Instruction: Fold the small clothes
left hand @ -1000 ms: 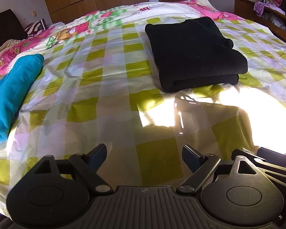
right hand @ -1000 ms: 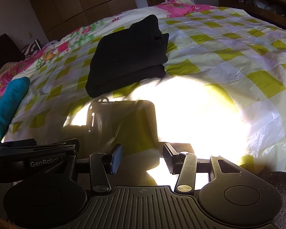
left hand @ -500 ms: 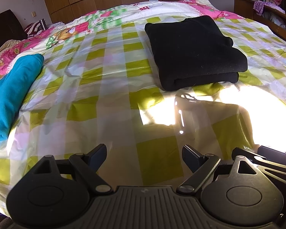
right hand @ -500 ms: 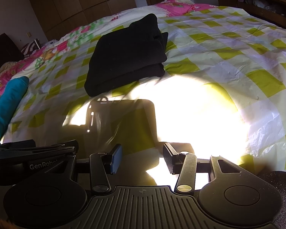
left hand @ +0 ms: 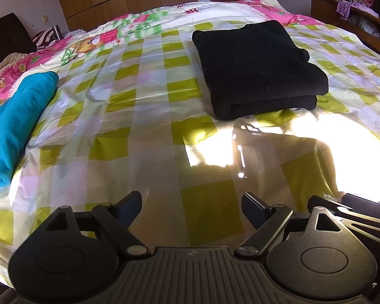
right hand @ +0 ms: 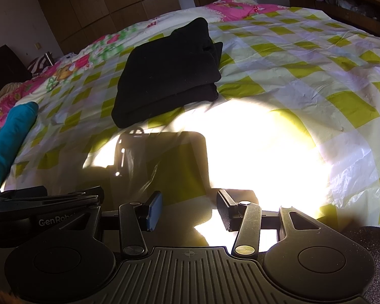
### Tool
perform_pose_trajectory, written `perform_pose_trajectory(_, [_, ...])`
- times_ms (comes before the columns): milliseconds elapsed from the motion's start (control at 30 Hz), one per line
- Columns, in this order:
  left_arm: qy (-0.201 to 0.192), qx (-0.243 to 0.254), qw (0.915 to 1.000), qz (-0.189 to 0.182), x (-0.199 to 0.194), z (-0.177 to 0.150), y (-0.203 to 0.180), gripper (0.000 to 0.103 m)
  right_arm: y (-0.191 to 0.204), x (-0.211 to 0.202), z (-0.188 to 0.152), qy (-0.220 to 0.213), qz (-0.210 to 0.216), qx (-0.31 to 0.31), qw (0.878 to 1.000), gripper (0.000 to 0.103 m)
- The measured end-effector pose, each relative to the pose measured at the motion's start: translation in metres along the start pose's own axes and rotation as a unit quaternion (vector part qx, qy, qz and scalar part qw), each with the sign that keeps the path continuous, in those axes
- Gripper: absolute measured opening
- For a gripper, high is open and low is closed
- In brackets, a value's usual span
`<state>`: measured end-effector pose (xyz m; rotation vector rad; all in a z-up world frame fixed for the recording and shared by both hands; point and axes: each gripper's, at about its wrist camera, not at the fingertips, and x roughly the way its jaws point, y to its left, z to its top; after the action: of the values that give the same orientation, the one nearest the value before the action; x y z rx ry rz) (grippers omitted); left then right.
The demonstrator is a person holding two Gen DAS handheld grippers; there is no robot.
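Sheet (left hand: 149,116) glare-washed beside black garment (left hand: 255,71)

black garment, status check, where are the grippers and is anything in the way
Left gripper open, empty. Right gripper open, empty. Black garment folded on checked cover, ahead of both. Teal garment off left; path clear.

Black garment (left hand: 258,65), folded into a thick flat rectangle, lying on the checked bedcover (left hand: 144,116), untouched

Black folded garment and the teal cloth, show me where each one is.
Black folded garment (left hand: 258,68), left wrist view, middle of its top layer.
Teal cloth (left hand: 15,119), left wrist view, middle of its length.
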<state>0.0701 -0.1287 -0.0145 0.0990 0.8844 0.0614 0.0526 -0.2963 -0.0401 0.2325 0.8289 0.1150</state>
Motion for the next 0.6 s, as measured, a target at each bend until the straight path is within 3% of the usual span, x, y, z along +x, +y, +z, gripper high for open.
perform_pose_trajectory(600, [0.002, -0.003, 1.0, -0.002, -0.0005, -0.0014, 0.0014, 0.097, -0.0004, 0.0001, -0.0003, 0.0, 0.0, 0.003, 1.0, 0.047])
